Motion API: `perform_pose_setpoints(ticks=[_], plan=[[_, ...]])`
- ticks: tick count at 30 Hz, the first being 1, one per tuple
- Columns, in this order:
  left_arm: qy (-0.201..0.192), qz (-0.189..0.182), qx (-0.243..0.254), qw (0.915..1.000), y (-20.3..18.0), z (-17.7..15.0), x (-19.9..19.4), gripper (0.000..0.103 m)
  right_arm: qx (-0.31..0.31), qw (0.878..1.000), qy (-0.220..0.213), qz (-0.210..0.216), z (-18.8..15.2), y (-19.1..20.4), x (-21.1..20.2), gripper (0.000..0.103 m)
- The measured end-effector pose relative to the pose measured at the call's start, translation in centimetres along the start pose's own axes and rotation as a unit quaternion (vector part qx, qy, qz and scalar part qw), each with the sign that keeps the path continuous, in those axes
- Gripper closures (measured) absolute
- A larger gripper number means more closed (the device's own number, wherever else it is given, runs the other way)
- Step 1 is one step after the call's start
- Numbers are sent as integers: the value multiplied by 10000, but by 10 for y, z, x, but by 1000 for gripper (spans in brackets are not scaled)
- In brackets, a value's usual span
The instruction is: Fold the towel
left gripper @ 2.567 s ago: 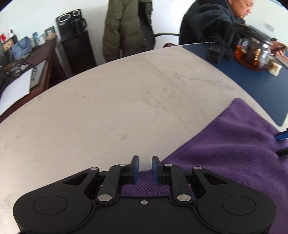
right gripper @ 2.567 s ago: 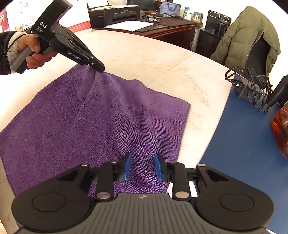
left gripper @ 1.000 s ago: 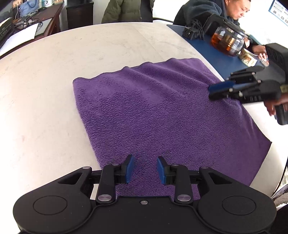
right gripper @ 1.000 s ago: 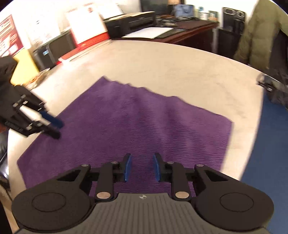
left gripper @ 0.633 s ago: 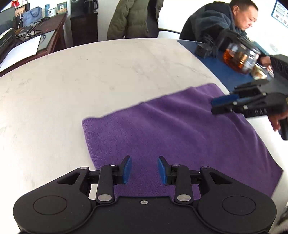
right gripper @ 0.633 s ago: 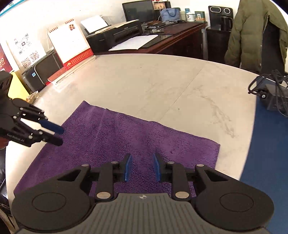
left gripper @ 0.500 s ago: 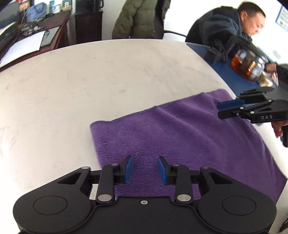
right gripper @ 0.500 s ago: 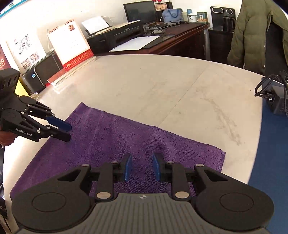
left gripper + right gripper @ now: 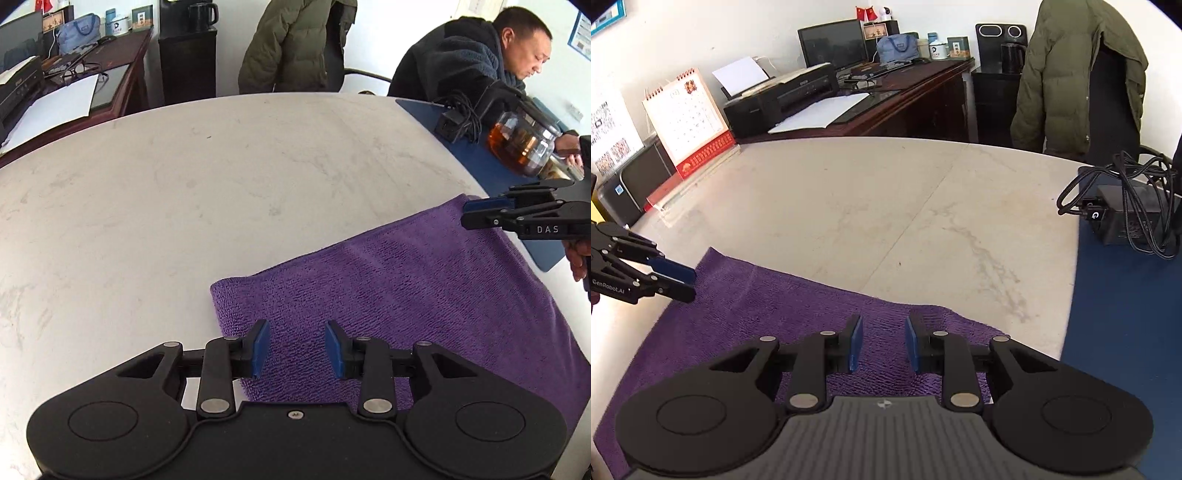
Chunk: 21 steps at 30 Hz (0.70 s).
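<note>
Purple terry towel [image 9: 424, 288] lay flat on pale marble tabletop [image 9: 207, 177], left tongs [image 9: 297, 349] spreading, nothing pinched, right tongs [image 9: 882, 345] apart w/ nothing between.

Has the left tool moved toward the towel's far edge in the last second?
Yes. The left tool now sits near the purple towel's far left corner; bare table fills the view ahead.

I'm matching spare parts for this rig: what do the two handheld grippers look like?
Both are matt black with linkage arms, silver pivot screws and blue finger pads. The left gripper reads "GenRobot.AI" on its side, the right gripper "DAS". No cables or sleeves show.
</note>
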<state>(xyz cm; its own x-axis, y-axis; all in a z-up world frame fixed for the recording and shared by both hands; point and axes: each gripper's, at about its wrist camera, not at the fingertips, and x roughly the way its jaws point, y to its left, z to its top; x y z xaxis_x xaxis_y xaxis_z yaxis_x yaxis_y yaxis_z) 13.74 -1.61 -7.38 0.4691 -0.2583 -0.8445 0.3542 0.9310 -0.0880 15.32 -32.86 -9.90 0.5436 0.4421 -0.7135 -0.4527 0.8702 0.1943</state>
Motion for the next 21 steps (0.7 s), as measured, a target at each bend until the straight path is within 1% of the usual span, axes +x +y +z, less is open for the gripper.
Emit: perform_pose_setpoints(ticks=[2,5,8,12,14,16,17,19,21], plan=[[12,-6,-92,10000,5,2,2,71,156,9997,-68,-166,1,-6,-2,78],[-23,68,-219,9997,10,-2,-10,73,141,9991,-128,-387,1,-6,-18,75],[-94,-171,-190,9996,4,-16,-31,72,136,9994,-151,-294,-10,5,-43,75],[-29,-607,-97,9981,-14,-40,-45,71,80,9998,91,-157,-44,35,-61,75],[65,-763,-21,9971,-22,-52,-45,71,65,9994,203,-268,-60,44,-63,76],[214,-771,140,9967,-29,-67,-39,70,52,9987,313,-396,-75,53,-65,78],[204,-751,170,9968,-28,-70,-39,68,93,9986,265,-447,-78,53,-66,78],[103,-768,166,9969,-24,-76,-40,68,347,9968,184,-698,-83,44,-74,78],[62,-693,148,9975,-19,-79,-41,69,438,9947,174,-910,-86,37,-80,77]])
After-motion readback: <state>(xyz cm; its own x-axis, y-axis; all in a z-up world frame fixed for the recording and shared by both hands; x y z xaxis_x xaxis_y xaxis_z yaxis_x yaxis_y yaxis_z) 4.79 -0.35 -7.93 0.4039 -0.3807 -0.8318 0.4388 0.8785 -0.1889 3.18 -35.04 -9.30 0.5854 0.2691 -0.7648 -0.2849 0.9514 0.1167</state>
